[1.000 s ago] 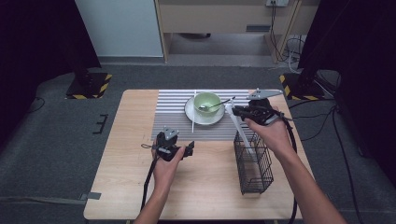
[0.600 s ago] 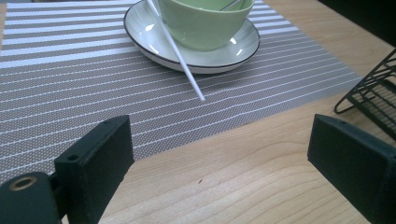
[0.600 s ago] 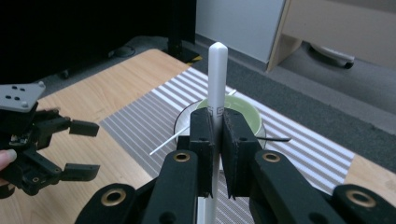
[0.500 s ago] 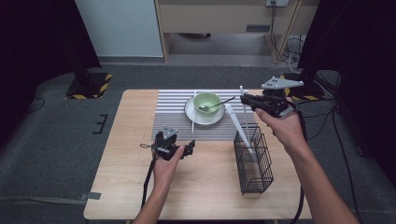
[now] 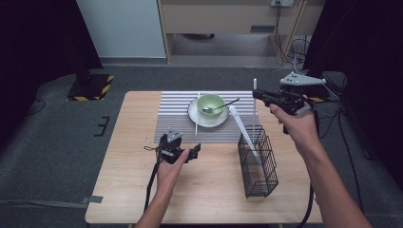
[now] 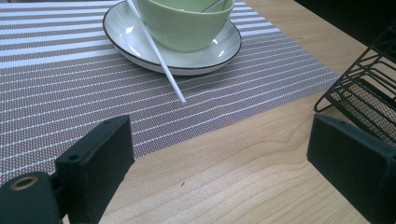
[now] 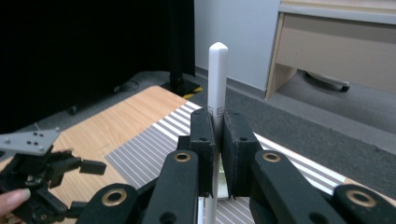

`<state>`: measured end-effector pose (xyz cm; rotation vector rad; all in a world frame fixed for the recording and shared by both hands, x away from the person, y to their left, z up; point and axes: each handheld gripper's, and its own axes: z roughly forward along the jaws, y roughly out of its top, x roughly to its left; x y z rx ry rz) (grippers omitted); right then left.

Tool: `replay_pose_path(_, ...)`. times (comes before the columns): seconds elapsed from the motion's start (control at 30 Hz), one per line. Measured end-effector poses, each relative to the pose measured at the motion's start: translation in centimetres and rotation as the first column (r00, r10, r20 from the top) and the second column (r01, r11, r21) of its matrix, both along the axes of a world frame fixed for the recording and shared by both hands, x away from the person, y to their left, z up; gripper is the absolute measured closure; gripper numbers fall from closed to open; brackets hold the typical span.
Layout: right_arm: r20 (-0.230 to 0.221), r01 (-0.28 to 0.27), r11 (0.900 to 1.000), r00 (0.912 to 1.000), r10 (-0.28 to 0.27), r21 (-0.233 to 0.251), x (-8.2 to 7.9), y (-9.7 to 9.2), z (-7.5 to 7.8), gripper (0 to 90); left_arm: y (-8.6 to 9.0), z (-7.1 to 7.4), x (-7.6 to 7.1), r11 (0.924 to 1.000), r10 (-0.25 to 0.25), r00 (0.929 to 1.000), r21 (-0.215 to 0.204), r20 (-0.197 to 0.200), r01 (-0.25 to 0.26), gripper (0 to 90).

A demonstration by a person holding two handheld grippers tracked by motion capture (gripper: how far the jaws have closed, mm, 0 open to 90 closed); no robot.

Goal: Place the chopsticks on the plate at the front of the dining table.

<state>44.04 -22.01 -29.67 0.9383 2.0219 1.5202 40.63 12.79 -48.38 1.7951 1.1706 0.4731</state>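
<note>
Right gripper view is showing the white chopstick upright, clamped between the right gripper's jaws, hanging above the rack at the table's three o'clock. One chopstick is leaning in the rack; another is waiting against the plate. The left gripper is resting with its jaws apart, at six o'clock.

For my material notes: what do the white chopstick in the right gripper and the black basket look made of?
White chopstick: smooth matte white, likely plastic or melamine, uniform colour without grain. Black basket: thin metal wire, probably black-coated, shown by its open see-through grid.
</note>
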Motion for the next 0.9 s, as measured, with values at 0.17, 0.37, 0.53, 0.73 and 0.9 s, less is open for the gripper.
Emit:
replay_pose_path(0.17, 0.014, -0.008, 0.9998, 0.9999, 0.008, 0.020, -0.1, -0.5, 0.5, 83.7, -0.1, -0.1, 0.0, 0.9998, -0.018, 0.9998, -0.011, 0.002, 0.018, 6.5)
replay_pose_path(0.37, 0.027, -0.006, 0.9987, 0.9996, 0.005, 0.051, -0.3, -0.6, 1.4, 83.7, -0.3, 0.1, -0.2, 0.9977, -0.053, 0.9983, -0.039, 0.021, 0.054, 6.6)
replay_pose_path(0.53, 0.041, -0.025, 0.9975, 0.9989, 0.022, 0.066, -0.6, -0.3, 2.3, 83.7, -0.4, 0.2, -0.3, 0.9963, -0.072, 0.9969, -0.044, 0.030, 0.073, 6.6)
replay_pose_path(0.73, 0.051, -0.053, 0.9939, 0.9976, 0.048, 0.097, -0.5, 0.3, 3.1, 83.7, -0.5, 0.5, -0.6, 0.9947, -0.088, 0.9950, -0.050, 0.047, 0.090, 8.6)
replay_pose_path(0.9, 0.055, -0.071, 0.9921, 0.9964, 0.065, 0.104, -0.2, 1.0, 3.4, 83.7, -0.5, 0.6, -0.8, 0.9939, -0.095, 0.9939, -0.050, 0.054, 0.098, 9.4)
